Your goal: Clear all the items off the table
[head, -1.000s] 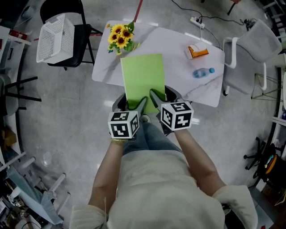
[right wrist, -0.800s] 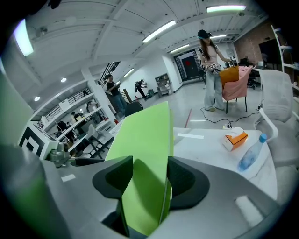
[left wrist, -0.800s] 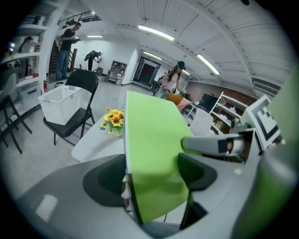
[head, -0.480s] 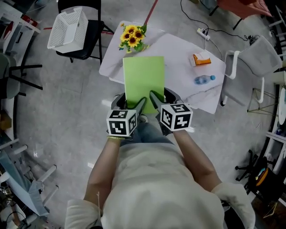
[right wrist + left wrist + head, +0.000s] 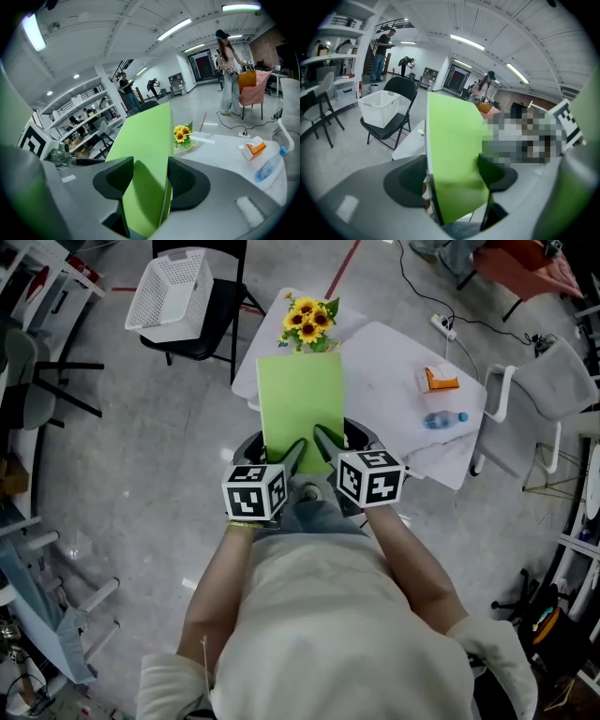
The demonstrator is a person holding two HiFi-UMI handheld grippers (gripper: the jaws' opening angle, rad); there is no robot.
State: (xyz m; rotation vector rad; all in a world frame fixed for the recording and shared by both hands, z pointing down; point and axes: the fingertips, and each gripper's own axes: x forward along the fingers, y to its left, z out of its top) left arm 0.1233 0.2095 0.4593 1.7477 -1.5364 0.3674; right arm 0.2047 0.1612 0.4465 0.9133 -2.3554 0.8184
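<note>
Both grippers are clamped on the near short edge of the green folder (image 5: 300, 404), left gripper (image 5: 284, 460) and right gripper (image 5: 330, 448) side by side. Its long axis runs straight away from the person, in the air over the table's (image 5: 394, 362) near edge. The white basket (image 5: 173, 292) on the chair lies ahead-left, nearer the left gripper, I'd say
</note>
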